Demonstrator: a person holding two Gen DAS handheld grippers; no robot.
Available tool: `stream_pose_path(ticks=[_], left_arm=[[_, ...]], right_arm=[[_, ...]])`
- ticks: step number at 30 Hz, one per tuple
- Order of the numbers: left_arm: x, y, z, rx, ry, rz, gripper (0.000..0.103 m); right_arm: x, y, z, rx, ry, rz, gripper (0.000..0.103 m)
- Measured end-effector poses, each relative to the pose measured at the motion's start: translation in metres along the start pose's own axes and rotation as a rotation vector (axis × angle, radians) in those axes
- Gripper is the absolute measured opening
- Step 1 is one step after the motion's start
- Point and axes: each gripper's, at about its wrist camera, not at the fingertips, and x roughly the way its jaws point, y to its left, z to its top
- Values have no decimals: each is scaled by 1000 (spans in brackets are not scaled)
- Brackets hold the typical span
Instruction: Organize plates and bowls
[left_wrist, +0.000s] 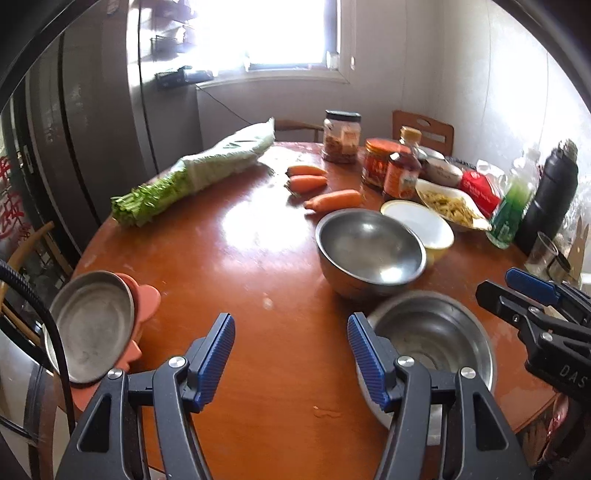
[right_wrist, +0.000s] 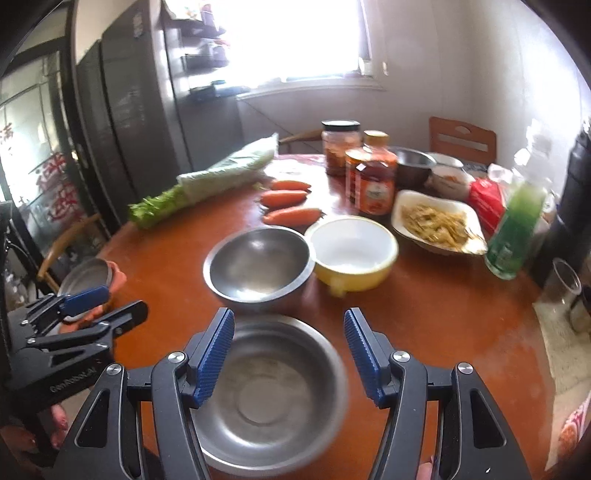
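Observation:
A steel plate (left_wrist: 92, 325) lies on a pink plate (left_wrist: 146, 299) at the table's left edge. A deep steel bowl (left_wrist: 369, 251) stands mid-table beside a yellow bowl (left_wrist: 424, 225) with a white inside. A shallow steel bowl (left_wrist: 436, 332) sits at the near edge. My left gripper (left_wrist: 291, 354) is open and empty over bare table between the plates and the shallow bowl. My right gripper (right_wrist: 290, 354) is open and empty, hovering just above the shallow steel bowl (right_wrist: 273, 398); behind it are the deep bowl (right_wrist: 258, 262) and yellow bowl (right_wrist: 351, 254).
Three carrots (left_wrist: 314, 184), a wrapped cabbage (left_wrist: 207, 166), jars (left_wrist: 384, 162), a dish of food (left_wrist: 450, 206), a green bottle (left_wrist: 513, 210), a black flask (left_wrist: 550, 195) and a glass (left_wrist: 543, 251) crowd the table's far and right side. A fridge (left_wrist: 92, 129) stands left.

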Motion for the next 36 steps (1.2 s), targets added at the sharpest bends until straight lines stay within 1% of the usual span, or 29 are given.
stream_pose_path(ticks=[5,8,18,22,27,30,32,36], left_arm=[[8,-14,-8,22,25,-21,63],[14,-19,-13,25,46,-41,63],[33,-38,-26,51,109,-75,63],[39,-43,-28,62,124,-82,63],[44,-45,-30,66,132,-100,63],[48,-46,-30,68,134,-95,63],[49,-47,-31,71,136,-92,63],[53,-51,-34,74,145,-118,56]], right_arm=[[10,-24,-19,38,56,-31,64],[17,-32,-29,56,78,-14,64],[33,-24,-41,24,111,-8,63],[38,-23,-44,15,130,5,50],[41,-25,-48,19,125,-12,39],[40,-26,-49,28,119,3,34],[41,-24,-50,27,122,15,32],[45,-19,-53,22,133,14,30]])
